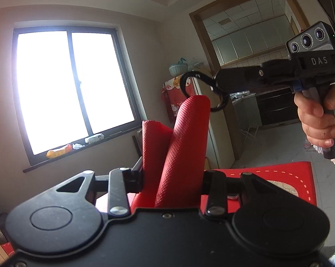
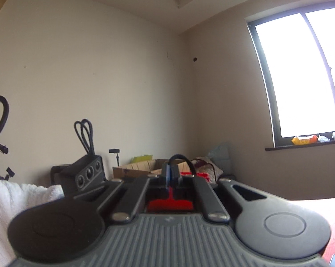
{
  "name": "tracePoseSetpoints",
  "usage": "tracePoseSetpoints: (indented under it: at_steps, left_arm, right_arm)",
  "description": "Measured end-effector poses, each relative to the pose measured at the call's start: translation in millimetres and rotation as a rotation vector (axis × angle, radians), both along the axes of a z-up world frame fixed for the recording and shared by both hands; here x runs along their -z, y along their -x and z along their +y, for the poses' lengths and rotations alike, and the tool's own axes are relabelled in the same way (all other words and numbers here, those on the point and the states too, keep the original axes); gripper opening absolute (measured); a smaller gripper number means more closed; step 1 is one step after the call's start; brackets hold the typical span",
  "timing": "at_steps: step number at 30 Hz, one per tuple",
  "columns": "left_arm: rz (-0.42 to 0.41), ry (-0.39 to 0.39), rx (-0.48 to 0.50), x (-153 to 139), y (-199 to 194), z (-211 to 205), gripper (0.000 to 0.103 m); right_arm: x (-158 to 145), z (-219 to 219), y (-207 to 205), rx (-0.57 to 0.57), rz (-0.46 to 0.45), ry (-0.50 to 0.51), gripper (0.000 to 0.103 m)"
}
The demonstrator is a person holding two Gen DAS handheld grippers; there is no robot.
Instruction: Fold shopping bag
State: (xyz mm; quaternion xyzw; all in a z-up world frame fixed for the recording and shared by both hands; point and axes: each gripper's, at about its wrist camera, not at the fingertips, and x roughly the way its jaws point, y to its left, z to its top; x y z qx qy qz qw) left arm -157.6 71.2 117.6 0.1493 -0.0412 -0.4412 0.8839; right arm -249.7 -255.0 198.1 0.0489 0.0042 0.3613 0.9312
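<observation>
We hold the red bag (image 1: 178, 151) rolled upright between the left gripper (image 1: 171, 178), whose jaws stand partly closed against its 2 rolled layers, so the top stays free. Just above the bag, the right gripper (image 1: 220, 82) pinches a black clip (image 1: 198, 84) with its jaws nearly together, presumably to fasten the bundle; how far the folding has gone we cannot tell. Below the bag lies a red mat (image 1: 289, 178); left of the bag a window (image 1: 71, 89), right of it a kitchen doorway (image 1: 245, 44)
</observation>
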Motion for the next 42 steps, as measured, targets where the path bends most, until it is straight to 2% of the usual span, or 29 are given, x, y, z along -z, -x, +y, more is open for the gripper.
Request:
tracePoseSetpoints:
  at_steps: [7, 16, 27, 29, 30, 32, 42]
  left_arm:
    - [0.01, 0.026, -0.009, 4, -1, 5, 0.039]
    - [0.016, 0.016, -0.023, 9, -2, 9, 0.039]
    - [0.056, 0.05, -0.024, 9, -6, 10, 0.039]
    - [0.066, 0.061, -0.026, 8, -8, 11, 0.039]
    - [0.071, 0.065, -0.027, 8, -9, 12, 0.039]
    - [0.08, 0.075, -0.028, 7, -11, 12, 0.039]
    - [0.102, 0.101, -0.03, 5, -17, 15, 0.04]
  right_arm:
    - [-9, 23, -4, -0.012, 0.005, 0.061, 0.003]
    - [-13, 37, -12, -0.043, 0.028, 0.108, 0.003]
    - [-12, 36, -27, -0.082, 0.139, 0.048, 0.004]
    - [-8, 33, -29, -0.077, 0.154, 0.031, 0.008]
    - [-6, 31, -30, -0.072, 0.159, 0.02, 0.016]
    - [-3, 25, -32, -0.063, 0.169, -0.001, 0.022]
    - [8, -4, -31, -0.055, 0.176, -0.111, 0.022]
